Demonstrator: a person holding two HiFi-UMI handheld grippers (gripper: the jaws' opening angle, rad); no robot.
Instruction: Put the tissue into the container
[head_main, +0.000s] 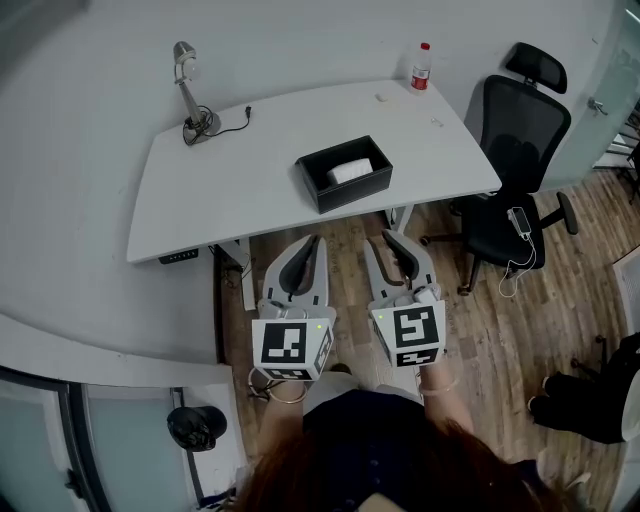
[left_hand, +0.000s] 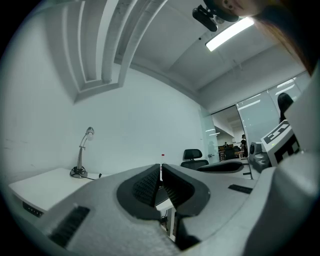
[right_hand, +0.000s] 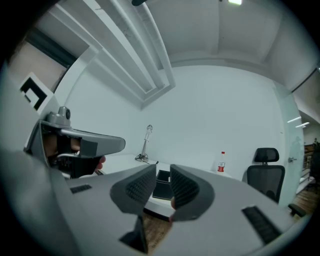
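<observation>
My two hand-held grippers, left and right, hang over the wood floor, just in front of the table. The way ahead is free up to the table edge. The black container sits near that edge, right ahead of me. Its top is open, so I can get in from above, but its walls block me from the side. To the left of it the table is bare and wide. The lamp and its cord stand far back on the left, and the bottle far back on the right. The black chair blocks the right end. A curved white ledge is close on my left.
</observation>
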